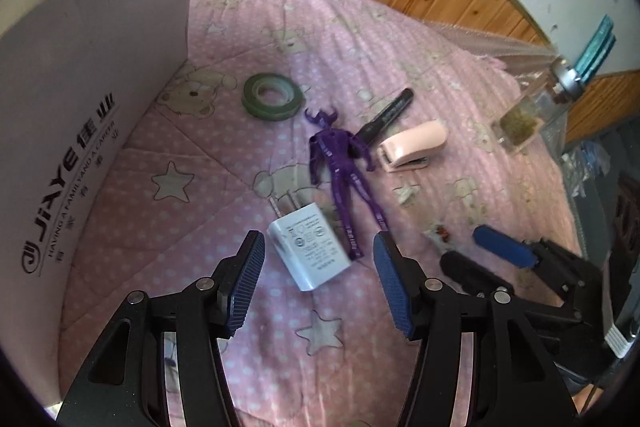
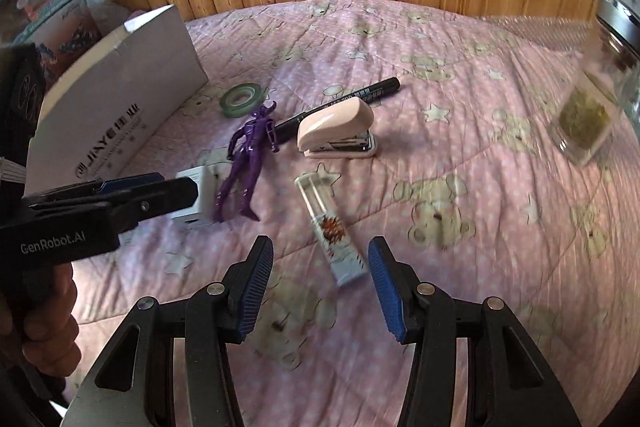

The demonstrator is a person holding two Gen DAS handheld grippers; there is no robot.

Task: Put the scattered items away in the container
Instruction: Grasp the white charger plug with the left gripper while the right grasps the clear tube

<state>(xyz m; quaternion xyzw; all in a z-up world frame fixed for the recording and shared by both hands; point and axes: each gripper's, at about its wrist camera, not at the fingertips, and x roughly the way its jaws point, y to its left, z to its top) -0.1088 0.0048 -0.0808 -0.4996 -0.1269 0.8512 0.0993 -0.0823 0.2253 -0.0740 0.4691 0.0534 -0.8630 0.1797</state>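
Bed [image 2: 460, 75], pink quilt, carries all items. Cardboard box [image 1: 80, 99], the container, stands at its left edge. Left hand-held gripper [image 1: 318, 285] released, jaws wide, empty, poised above the white charger [image 1: 310, 251]: light, rigid, smooth-sided; best taken across its flat faces. Right hand-held gripper [image 2: 320, 285] likewise released and empty, above the small printed tube [image 2: 334, 231]: light, probably slippery; grip mid-body. Pink stapler [image 2: 336, 135], purple figure [image 1: 344, 171] with thin, likely fragile limbs, black marker [image 1: 386, 117] and tape roll [image 1: 272, 97] lie scattered between.
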